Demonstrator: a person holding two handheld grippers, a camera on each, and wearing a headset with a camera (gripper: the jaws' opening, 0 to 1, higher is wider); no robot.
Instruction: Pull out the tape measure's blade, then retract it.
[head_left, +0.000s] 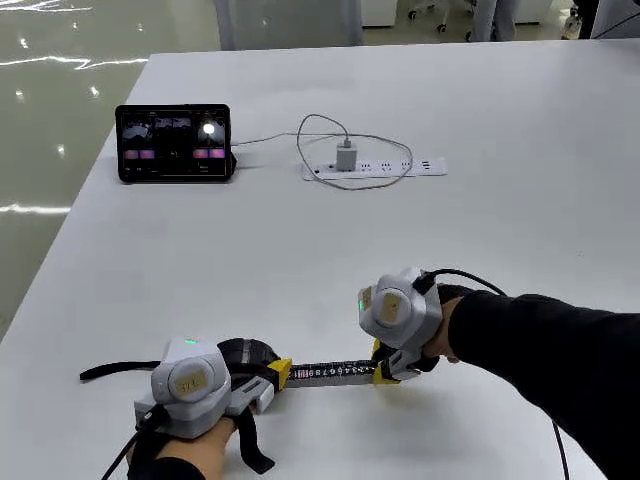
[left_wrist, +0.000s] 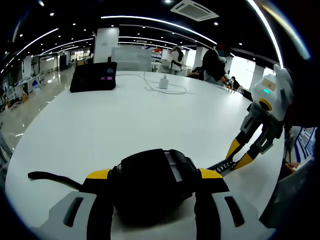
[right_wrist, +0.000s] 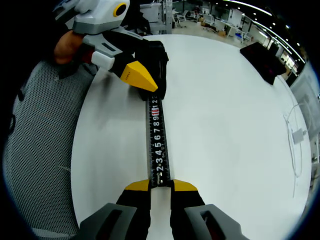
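Note:
A black tape measure case (head_left: 250, 357) (left_wrist: 152, 182) (right_wrist: 155, 60) rests on the white table near the front edge, with my left gripper (head_left: 268, 376) (left_wrist: 155, 175) shut around it. Its blade (head_left: 330, 372) (right_wrist: 157, 145) (left_wrist: 224, 166) is drawn out a short way to the right, with printed numbers facing up. My right gripper (head_left: 388, 368) (right_wrist: 161, 186) is shut on the blade's end. In the left gripper view the right gripper (left_wrist: 240, 155) pinches the blade tip at the right. A black wrist strap (head_left: 115, 371) (left_wrist: 50, 178) trails left from the case.
A tablet (head_left: 174, 142) (left_wrist: 93, 76) stands at the back left of the white table (head_left: 400, 240). Behind the centre lies a white power strip (head_left: 375, 168) with a charger (head_left: 346, 156) and looped cable. People stand beyond the far edge.

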